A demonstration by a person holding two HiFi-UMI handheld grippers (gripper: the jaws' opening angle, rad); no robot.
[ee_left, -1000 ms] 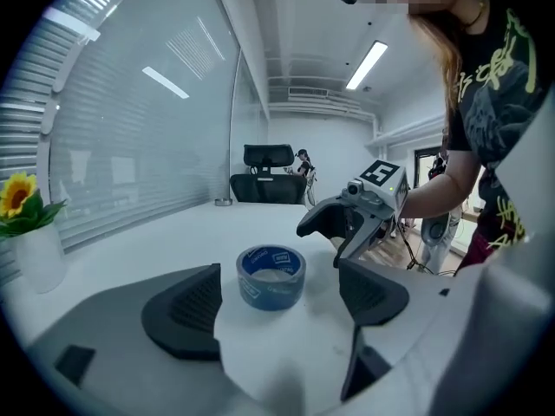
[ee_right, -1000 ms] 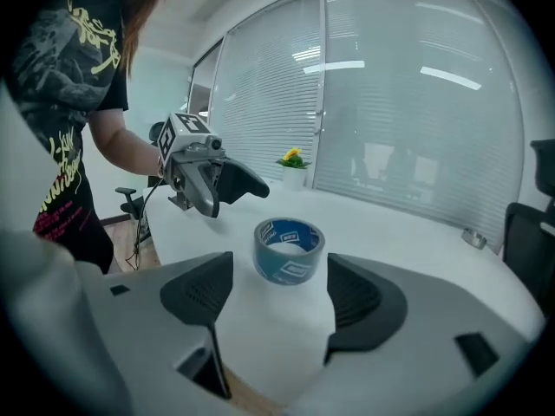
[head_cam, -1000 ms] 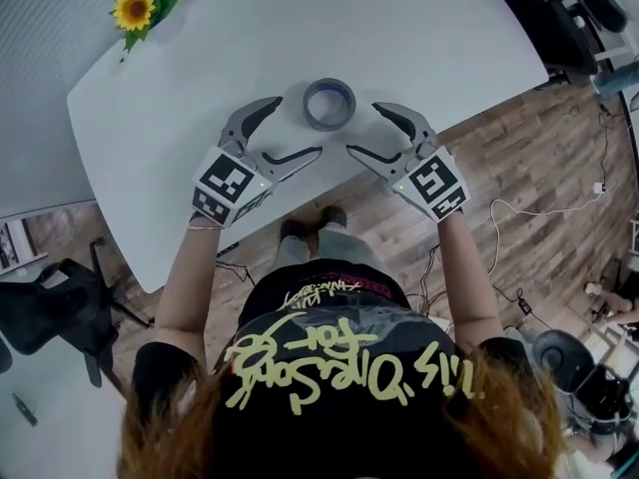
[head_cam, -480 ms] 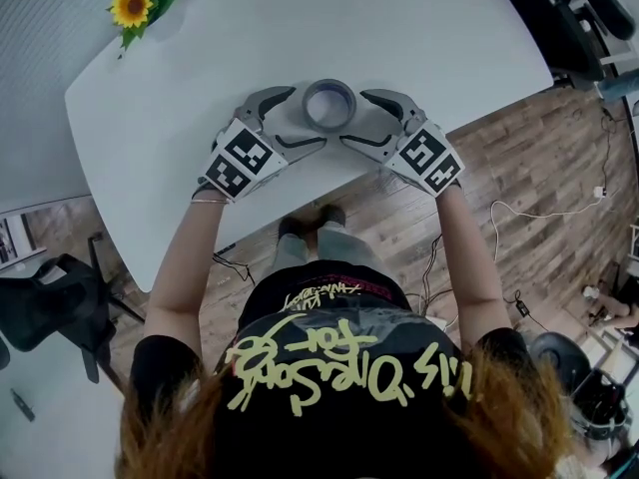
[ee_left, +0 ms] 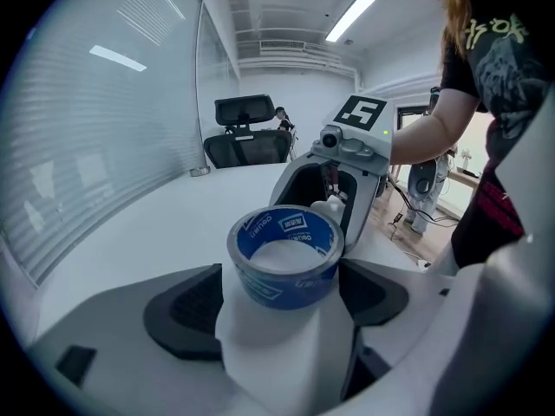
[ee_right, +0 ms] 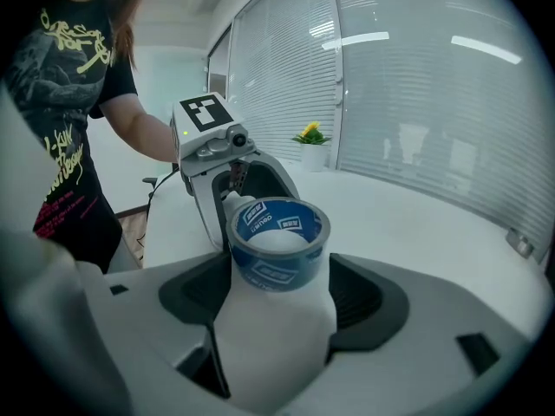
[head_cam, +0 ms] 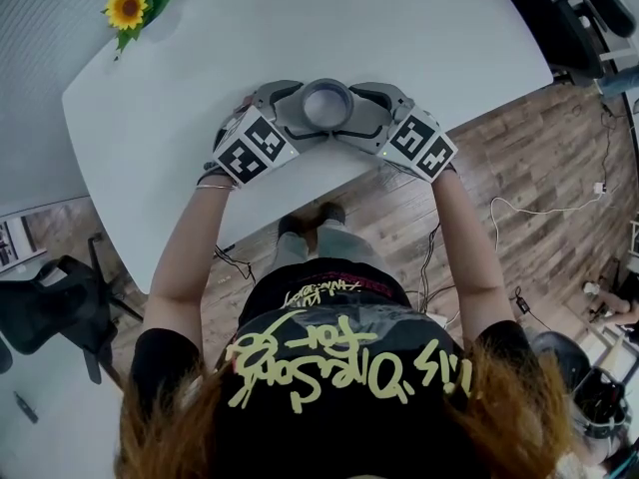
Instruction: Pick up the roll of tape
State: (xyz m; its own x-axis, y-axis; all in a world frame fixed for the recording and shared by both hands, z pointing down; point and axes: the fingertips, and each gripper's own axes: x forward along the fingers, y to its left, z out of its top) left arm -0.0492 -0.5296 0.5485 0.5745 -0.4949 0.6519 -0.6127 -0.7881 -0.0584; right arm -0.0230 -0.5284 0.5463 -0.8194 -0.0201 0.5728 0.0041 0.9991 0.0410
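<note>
Left gripper (ee_left: 282, 286): jaws spread wide, the roll of tape (ee_left: 286, 254) standing between them. The dark inner pads (ee_left: 192, 306) sit just beside the roll's sides; contact cannot be told.

Right gripper (ee_right: 277, 289): same condition. Jaws apart, the roll between them, pads close on either side, nothing clamped.

Roll: lies flat on the white table (head_cam: 200, 58) with its hole facing up. Outer face is grey, and the inner core is blue with white print. In the head view it sits near the table's near edge, in front of the person, enclosed from the left and the right by the two grippers, whose jaw tips nearly meet around it.

Each gripper view shows the opposite gripper just behind the roll, facing the camera, with its marker cube (ee_left: 360, 111) on top.

Hands: one on each gripper, with bare forearms (head_cam: 190, 257) reaching out over the table edge.

Surroundings: a sunflower (head_cam: 127, 9) at the far left corner of the table, well apart from the roll. Window blinds (ee_right: 408, 85) run along the far side. A black office chair (ee_left: 247, 133) stands beyond the table end. Wooden floor (head_cam: 539, 188) with cables lies to the person's right.
</note>
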